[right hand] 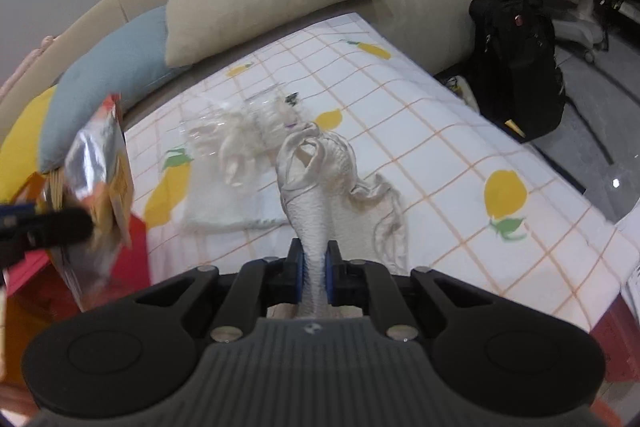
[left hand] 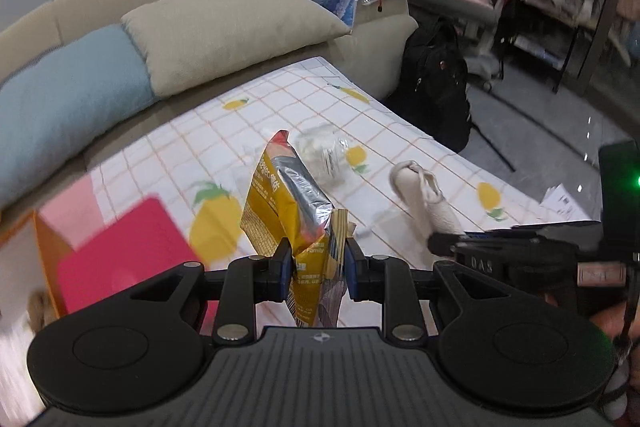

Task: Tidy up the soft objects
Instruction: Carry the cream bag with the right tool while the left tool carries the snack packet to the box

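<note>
Snack bag [left hand: 288,211]: crinkled foil, glossy silver inside, printed yellow outside. White cloth [right hand: 316,187], centre of the right wrist view: soft fabric, finely textured weave, smoother hemmed edges. Clear wrapper [right hand: 240,115], above the cloth: thin transparent plastic, shiny and creased. Table cover [right hand: 440,131]: smooth, matt checked sheet with lemon print. Cushions [left hand: 224,27], upper left: matt woven upholstery. Left gripper [left hand: 316,263] and right gripper [right hand: 314,267]: matt black plastic, blue pads [right hand: 329,277], bright metal pins.
</note>
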The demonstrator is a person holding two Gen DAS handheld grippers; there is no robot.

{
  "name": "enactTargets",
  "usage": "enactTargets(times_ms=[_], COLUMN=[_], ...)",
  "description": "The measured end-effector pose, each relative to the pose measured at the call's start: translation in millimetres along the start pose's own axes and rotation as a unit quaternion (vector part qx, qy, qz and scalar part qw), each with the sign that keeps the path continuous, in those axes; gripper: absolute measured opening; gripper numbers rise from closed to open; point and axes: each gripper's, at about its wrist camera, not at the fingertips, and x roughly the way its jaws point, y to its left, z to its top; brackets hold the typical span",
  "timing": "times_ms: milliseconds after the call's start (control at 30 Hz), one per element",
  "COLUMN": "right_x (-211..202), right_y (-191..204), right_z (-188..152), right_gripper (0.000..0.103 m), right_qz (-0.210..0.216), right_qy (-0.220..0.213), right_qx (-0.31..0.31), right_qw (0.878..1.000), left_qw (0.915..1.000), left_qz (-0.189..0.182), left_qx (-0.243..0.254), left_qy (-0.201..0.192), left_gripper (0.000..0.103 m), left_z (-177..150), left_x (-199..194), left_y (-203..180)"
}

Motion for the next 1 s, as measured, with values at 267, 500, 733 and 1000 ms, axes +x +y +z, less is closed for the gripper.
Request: enactTargets(times_ms=[267,500,733,1000], right_x=[-40.8,-77.7,-95.8,-116.6], right_y=[15.3,53.4,88.4,116.1], right_z=[-29.2,-63.6,-90.8,-85.6], right_gripper=[0.008,0.008,0.008,0.008], right_qz=[0.070,0.096,0.115,0.131], right_qy=[0.009,0.013,0.027,-0.008], right_qx=[-0.007,-0.057,-0.118,-0.167], right_qw=[0.998,0.994,0.986,0.977], left_qw=[0.9993,0.9970,0.9956,0.9878], left_qz=[-0.009,-0.013,-0.021,-0.008], left_qx=[-0.036,-0.076,-0.086,-0.132], left_qy=[0.000,-0.013,-0.030,-0.083], left_gripper=[0.029,0.029,0.029,0.029], left_z=[-52.3,-84.8,-108.1,-123.5], left_x=[-33.8,-67.3,-95.9,-132.5], left_y=[4.0,16.2,18.1,45.0])
